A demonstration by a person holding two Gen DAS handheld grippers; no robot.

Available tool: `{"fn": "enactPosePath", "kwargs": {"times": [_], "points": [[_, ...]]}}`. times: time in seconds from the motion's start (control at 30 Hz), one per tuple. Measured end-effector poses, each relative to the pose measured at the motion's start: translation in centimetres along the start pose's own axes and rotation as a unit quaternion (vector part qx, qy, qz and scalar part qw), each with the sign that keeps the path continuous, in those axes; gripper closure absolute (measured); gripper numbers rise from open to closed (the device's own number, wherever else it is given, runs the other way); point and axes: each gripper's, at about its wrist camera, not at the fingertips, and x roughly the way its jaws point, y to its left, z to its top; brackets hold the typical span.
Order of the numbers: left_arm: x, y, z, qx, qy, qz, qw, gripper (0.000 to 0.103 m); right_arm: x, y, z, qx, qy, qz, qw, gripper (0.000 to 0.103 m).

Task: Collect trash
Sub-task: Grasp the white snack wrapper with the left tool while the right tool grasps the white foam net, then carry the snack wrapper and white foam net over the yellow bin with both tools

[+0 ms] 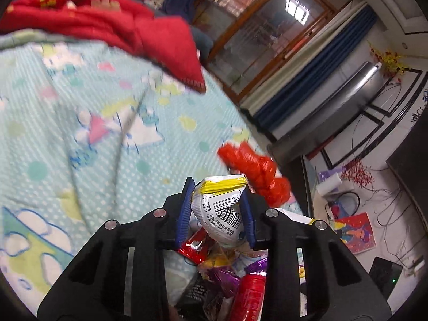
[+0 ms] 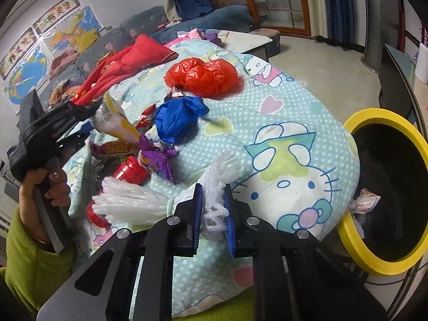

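Left gripper: pinching a white-and-yellow snack wrapper, lifting it above the trash pile lying on the blanket.
Right gripper: clamping a clear plastic glove resting on the blanket.
Red plastic bag and blue bag: lying farther out.
Yellow-rimmed bin: sitting at the right.

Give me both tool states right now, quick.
Left tool: shut on the white-and-yellow snack packet, lifted above the trash pile.
Right tool: shut on the clear plastic glove lying on the blanket.
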Motion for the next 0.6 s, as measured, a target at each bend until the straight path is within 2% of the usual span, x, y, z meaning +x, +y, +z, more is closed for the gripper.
{"fn": "enactPosePath", "kwargs": {"times": [0.23, 0.6], "points": [[-3.6, -1.8, 0.8, 0.037, -0.051, 0.007, 0.9979, 0.078, -2.8, 1.0, 0.8, -0.026, -0.044, -0.007, 0.999, 0.088], [-5.6, -6.4, 0.3, 0.092, -0.069, -0.011, 0.9933, 0.078, -7.2, 1.3, 2.3, -0.043, -0.117, -0.034, 0.992, 0.088]]}}
